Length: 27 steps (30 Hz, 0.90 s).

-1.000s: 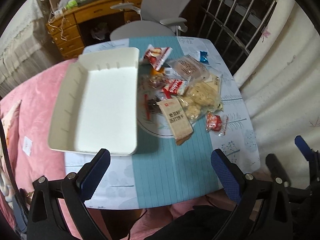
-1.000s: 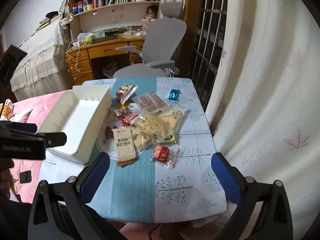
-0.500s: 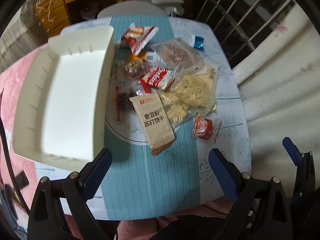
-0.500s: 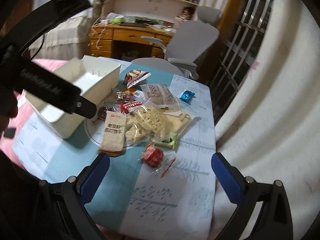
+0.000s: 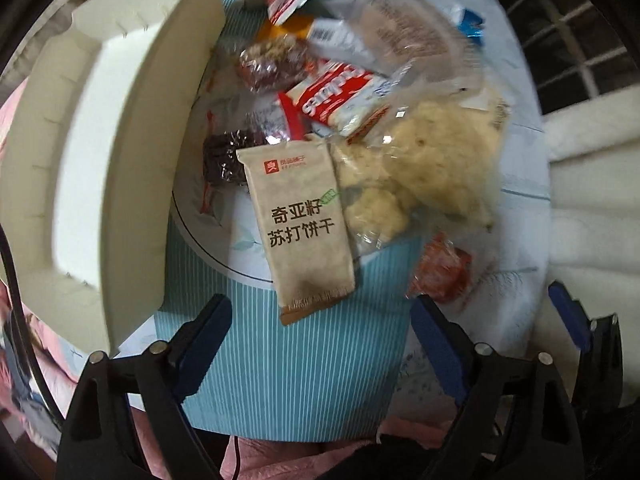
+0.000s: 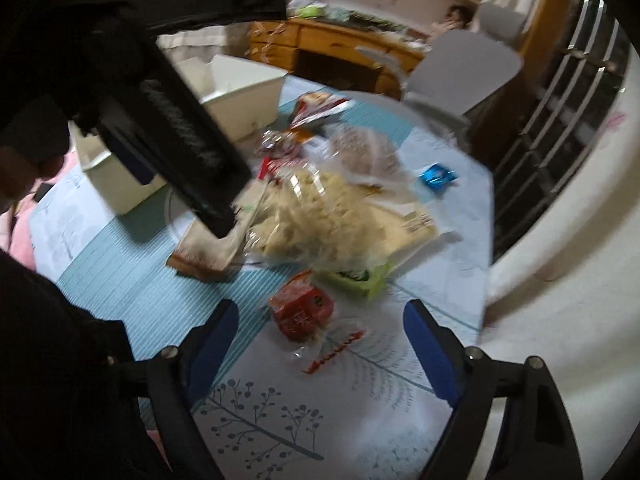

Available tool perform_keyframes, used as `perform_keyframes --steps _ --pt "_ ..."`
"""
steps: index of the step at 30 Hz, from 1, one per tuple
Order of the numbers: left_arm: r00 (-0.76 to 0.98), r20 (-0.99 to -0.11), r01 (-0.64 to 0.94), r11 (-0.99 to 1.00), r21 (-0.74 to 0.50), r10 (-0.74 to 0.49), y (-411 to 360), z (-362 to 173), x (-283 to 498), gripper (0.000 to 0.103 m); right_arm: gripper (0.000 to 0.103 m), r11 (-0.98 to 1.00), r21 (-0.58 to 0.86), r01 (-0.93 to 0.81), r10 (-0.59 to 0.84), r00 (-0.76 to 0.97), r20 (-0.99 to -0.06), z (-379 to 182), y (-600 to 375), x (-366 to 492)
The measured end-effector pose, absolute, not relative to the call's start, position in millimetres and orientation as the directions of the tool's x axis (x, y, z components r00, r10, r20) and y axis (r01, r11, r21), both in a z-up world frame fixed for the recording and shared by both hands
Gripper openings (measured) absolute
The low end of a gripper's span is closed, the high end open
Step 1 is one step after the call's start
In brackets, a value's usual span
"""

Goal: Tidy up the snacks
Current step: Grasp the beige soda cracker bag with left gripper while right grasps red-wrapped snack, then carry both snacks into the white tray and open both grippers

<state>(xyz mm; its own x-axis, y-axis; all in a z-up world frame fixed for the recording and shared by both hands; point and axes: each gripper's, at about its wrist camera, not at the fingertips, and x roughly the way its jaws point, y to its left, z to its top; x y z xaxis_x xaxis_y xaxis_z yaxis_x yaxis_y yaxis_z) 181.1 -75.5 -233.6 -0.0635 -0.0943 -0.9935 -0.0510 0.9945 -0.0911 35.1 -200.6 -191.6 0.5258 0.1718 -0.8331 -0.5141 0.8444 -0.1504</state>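
Kraft-brown soda cracker packet [image 5: 306,224], table centre, beside white bin [image 5: 100,152].
Left gripper [image 5: 320,328] above the packet's lower end; right gripper [image 6: 320,330] over red candy wrapper [image 6: 302,310]. Both jaws wide, just been closing, gripping nothing.

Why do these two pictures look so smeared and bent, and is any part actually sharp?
Left wrist view: the brown cracker packet is sharp enough to read; the tray bows from the fisheye lens. Right wrist view: motion blur smears the snack pile, though the red packet is clearer; dark corners throughout.
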Motion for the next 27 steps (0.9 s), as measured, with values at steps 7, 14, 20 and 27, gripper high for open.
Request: perform_keyframes --steps 7,14,20,27 --pt "-0.127 -0.991 -0.119 0.992 -0.036 -0.052 -66 -270 195 0.082 0.072 0.818 -0.105 -0.566 0.195 0.445 -0.874 -225 -200 51" --pt "-0.162 -0.985 -0.145 0.989 -0.042 -0.065 -58 -293 202 0.078 0.071 0.806 -0.075 -0.587 0.202 0.393 -0.897 -245 -195 59" --pt "-0.149 -0.985 -0.153 0.986 -0.066 -0.089 -54 -302 206 0.072 0.064 0.800 -0.072 -0.596 0.201 0.379 -0.903 -254 -192 67" --pt "-0.147 -0.987 -0.149 0.988 -0.034 -0.056 -53 -316 214 0.063 0.059 0.802 -0.050 -0.595 0.207 0.355 -0.911 -261 -194 73"
